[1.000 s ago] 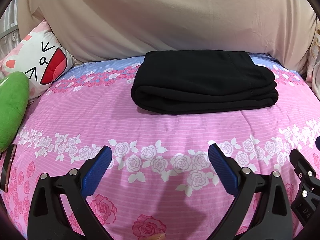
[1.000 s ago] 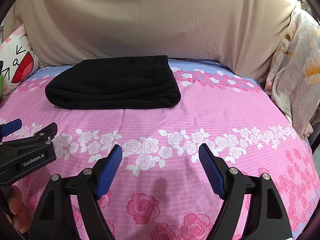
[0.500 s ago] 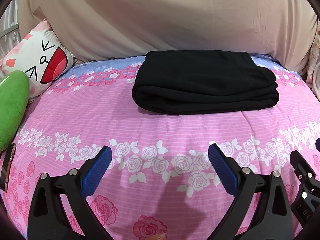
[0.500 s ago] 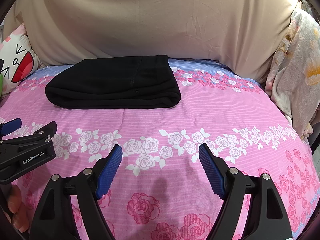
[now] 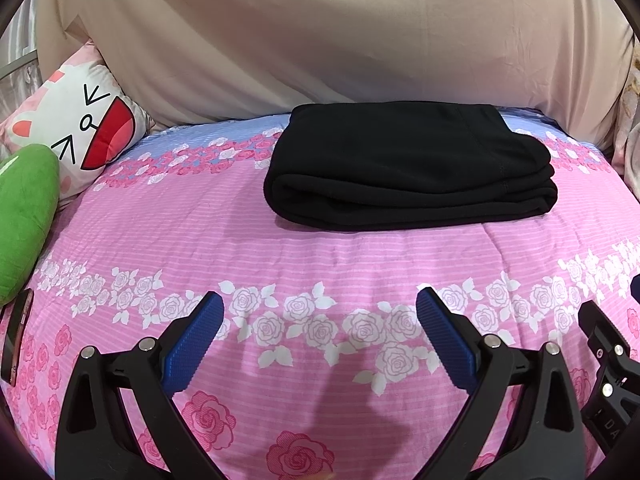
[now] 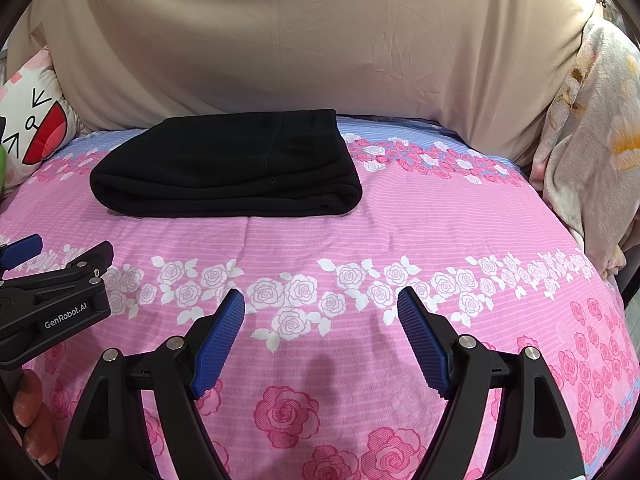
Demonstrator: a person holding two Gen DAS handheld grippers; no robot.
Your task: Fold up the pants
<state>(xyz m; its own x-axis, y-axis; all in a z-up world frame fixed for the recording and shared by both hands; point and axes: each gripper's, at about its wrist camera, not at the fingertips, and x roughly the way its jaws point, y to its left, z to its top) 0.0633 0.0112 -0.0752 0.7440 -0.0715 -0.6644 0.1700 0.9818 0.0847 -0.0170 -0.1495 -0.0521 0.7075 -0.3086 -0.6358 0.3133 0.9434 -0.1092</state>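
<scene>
The black pants (image 5: 408, 168) lie folded into a thick rectangular bundle on the pink rose-patterned bedspread (image 5: 224, 240), toward its far side. The right wrist view has the same pants (image 6: 228, 172) at upper left. My left gripper (image 5: 320, 304) hovers well short of the bundle, open, with only bedspread between its blue pads. My right gripper (image 6: 320, 300) is open too, nearer than the pants and to their right, holding nothing. The left gripper's side (image 6: 52, 300) shows at the left edge of the right wrist view, with a person's fingertips (image 6: 28, 400) below it.
A beige sheet (image 5: 320, 40) hangs behind the bed. A cartoon-face pillow (image 5: 76, 128) and a green plush (image 5: 24, 216) sit at the left, with a phone (image 5: 16, 332) below them. A floral blanket (image 6: 592, 152) is bunched at the right edge.
</scene>
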